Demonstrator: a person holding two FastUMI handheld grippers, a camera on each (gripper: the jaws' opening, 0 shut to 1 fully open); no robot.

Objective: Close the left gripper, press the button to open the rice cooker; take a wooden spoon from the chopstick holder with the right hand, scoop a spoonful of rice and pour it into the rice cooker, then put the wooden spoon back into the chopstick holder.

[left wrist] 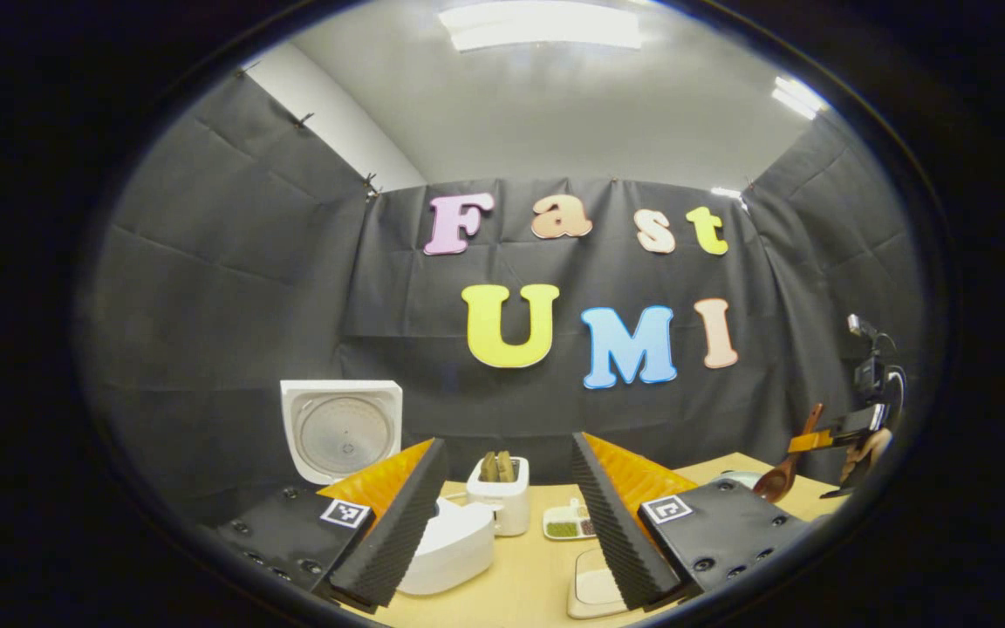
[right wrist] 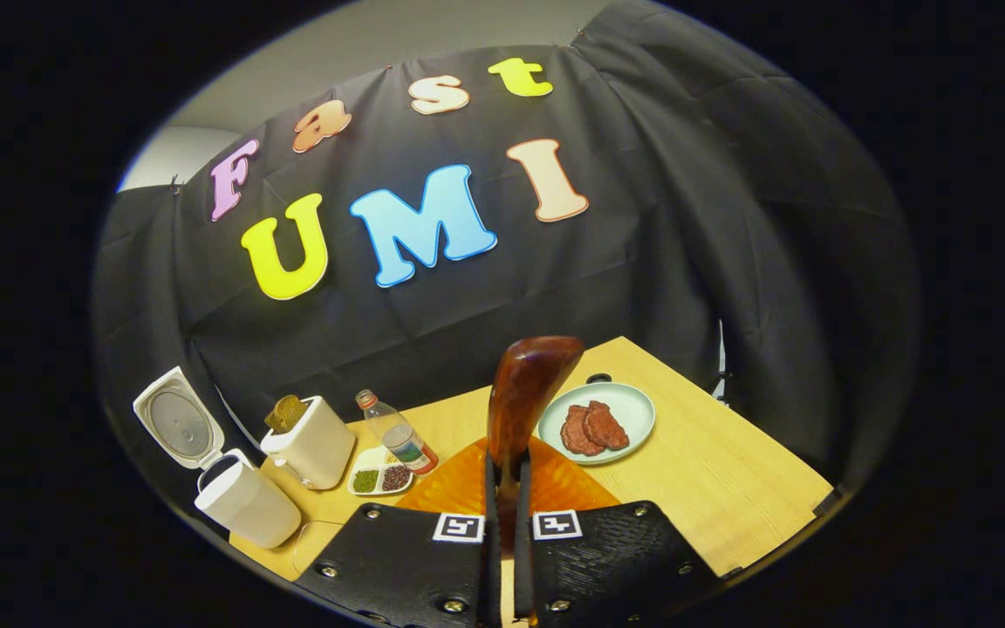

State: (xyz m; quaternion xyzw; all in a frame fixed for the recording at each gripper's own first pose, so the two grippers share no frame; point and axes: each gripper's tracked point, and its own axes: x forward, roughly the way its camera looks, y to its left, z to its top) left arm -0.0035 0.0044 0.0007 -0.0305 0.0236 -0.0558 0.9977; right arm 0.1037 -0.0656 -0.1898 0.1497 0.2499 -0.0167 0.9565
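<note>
Each hand-held gripper (right wrist: 507, 532) has screwed plates (square markers) and ridged pads.

Wooden table (right wrist: 712, 488) bears rice cooker (right wrist: 241, 501) (lid up), toaster (right wrist: 311, 440), plate (right wrist: 633, 410).

The rice cooker (right wrist: 236, 499) was white, the wooden spoon (right wrist: 524, 392) glossy reddish-brown, the table (right wrist: 712, 471) pale wood, the plate (right wrist: 629, 410) pale green under 2 red-brown patties (right wrist: 591, 427).

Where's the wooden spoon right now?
The wooden spoon is clamped in the right claw, bowl raised above the table near the plate of meat. In the left gripper view it hangs at far right.
</note>
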